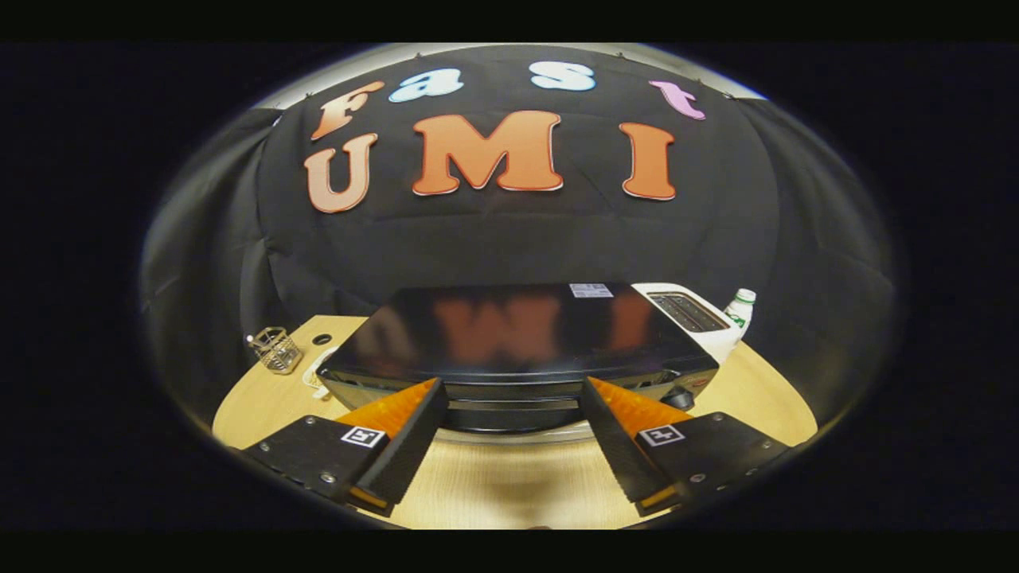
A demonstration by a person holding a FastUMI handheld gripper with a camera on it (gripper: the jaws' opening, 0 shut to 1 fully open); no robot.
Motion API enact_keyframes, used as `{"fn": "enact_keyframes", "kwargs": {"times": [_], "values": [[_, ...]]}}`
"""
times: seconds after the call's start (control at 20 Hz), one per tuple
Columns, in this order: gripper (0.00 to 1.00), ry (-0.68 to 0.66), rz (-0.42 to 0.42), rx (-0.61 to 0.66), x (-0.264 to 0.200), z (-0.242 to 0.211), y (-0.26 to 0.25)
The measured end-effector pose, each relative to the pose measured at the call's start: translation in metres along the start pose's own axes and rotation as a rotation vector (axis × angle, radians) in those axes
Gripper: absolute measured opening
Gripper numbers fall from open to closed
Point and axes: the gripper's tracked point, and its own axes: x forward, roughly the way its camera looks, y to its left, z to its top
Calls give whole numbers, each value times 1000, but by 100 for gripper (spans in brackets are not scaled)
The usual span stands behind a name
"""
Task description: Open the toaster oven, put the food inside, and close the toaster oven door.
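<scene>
gripper [509, 390] fingers spread, toaster oven [517, 334] just ahead

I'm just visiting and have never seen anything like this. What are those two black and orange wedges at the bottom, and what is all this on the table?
Those wedges are the two fingers of a hand-held gripper; a person carries it, and the camera rides on it, looking forward along the fingers. They stand open and hold nothing, one on each side of the front of a black toaster oven just ahead, whose door looks closed. The oven sits on a light wooden table. Beyond it on one side are a white slot toaster and a white bottle with a green label; on the other side is a small wire basket.
</scene>
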Motion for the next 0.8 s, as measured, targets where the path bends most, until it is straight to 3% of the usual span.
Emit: {"fn": "enact_keyframes", "kwargs": {"times": [0.8], "values": [[99,125,17,-16,-71,-100,-5]]}}
